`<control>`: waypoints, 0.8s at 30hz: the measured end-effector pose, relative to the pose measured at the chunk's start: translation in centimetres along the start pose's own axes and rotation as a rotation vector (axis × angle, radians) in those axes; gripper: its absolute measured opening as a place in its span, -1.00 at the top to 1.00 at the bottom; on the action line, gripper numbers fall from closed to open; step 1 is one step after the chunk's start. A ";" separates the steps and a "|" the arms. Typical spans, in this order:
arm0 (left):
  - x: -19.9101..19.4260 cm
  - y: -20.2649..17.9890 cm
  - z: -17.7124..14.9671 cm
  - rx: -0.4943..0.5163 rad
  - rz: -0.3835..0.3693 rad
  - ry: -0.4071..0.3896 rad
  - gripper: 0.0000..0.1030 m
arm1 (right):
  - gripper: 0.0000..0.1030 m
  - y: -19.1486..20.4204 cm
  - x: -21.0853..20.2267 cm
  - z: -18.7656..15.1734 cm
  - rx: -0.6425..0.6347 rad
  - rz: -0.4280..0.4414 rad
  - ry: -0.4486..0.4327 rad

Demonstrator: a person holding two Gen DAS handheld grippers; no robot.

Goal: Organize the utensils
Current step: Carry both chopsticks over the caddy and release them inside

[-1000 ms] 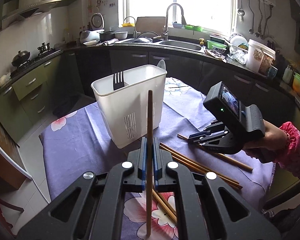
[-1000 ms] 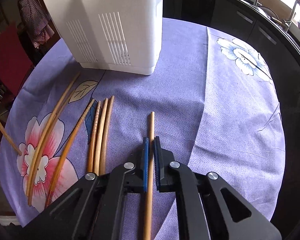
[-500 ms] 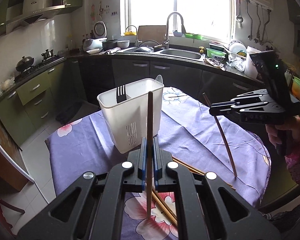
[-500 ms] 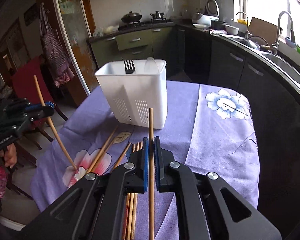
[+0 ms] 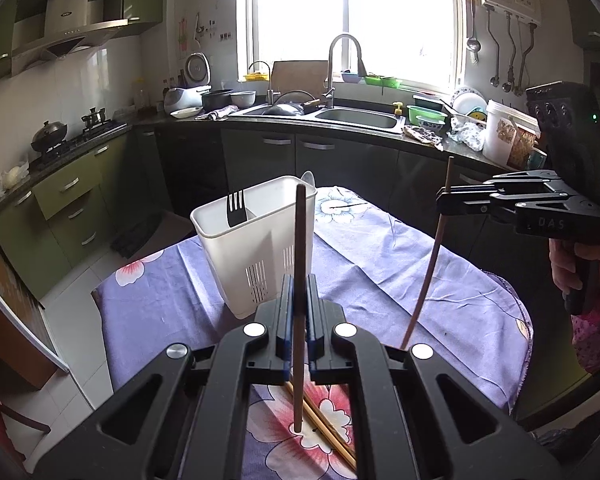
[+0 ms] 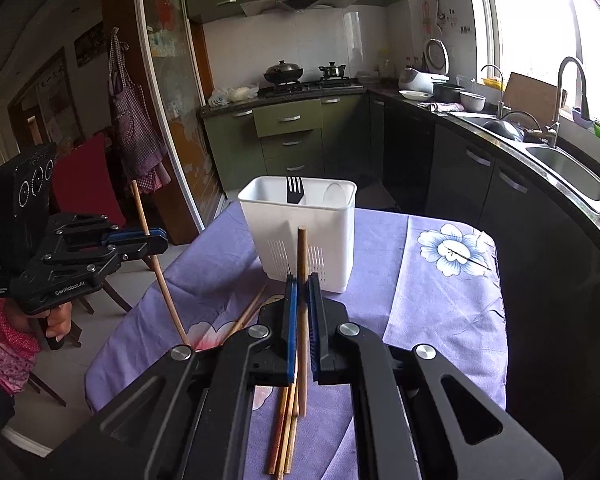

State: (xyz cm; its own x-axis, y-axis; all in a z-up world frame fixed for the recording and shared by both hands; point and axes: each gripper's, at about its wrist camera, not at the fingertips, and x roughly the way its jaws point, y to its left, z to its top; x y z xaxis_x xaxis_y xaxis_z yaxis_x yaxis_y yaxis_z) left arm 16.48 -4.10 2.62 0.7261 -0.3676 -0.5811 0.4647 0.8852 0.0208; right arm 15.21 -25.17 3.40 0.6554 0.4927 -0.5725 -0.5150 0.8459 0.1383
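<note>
A kitchen scene seen from two handheld grippers, both raised above a table [image 5: 380, 248] covered by a purple cloth with flower prints.

The left gripper [image 5: 296, 300] is closed on a single wooden chopstick [image 5: 299, 264], pinched between its blue finger pads [image 5: 286, 312] and held upright, its lower end hanging just over the table. In the right wrist view this same gripper appears to the left of the holder, well apart from it, with its chopstick tilted.

The right gripper [image 6: 301, 304] is likewise clamped on a second chopstick [image 6: 302, 264], which stands nearly vertical between its pads. In the left wrist view this gripper sits to the right of the holder, its chopstick slanting down toward the table.

A white plastic utensil holder [image 5: 256, 248] stands upright on the table, beyond both grippers and between them. It has slotted vents in its lower walls and an inner divider. A black fork [image 5: 236, 208] stands in it, tines up, and a pale spoon [image 6: 334, 194] stands beside the fork; which compartment each occupies cannot be told.

More loose chopsticks [image 6: 284, 428] lie flat on the table in front of the holder, under the grippers, several of them side by side over a pink flower print.

Behind the holder, dark cabinets carry a sink [image 5: 356, 118] with a tall tap under a bright window.
</note>
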 end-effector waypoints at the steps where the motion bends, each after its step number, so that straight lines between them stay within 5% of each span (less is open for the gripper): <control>1: -0.2 0.0 0.2 -0.003 -0.001 -0.004 0.90 | 0.88 0.2 -0.2 0.4 -0.002 0.003 -0.009; 10: -1.3 0.9 5.3 -0.030 -0.001 -0.058 0.90 | 0.88 1.8 -2.2 7.0 -0.025 0.044 -0.096; 17: -2.5 2.2 12.0 -0.041 0.027 -0.187 0.90 | 0.88 2.0 -3.7 14.3 -0.009 0.051 -0.230; 24: 0.1 4.3 15.3 -0.080 0.104 -0.288 0.90 | 0.88 0.6 -0.3 19.6 0.022 0.005 -0.303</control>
State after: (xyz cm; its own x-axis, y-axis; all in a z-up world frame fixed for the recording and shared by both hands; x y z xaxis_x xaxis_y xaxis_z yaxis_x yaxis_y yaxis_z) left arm 26.30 -4.74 15.10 0.8864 -0.3297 -0.3251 0.3478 0.9376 -0.0024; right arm 25.47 -20.79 19.50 0.7895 0.5326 -0.3050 -0.5088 0.8459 0.1602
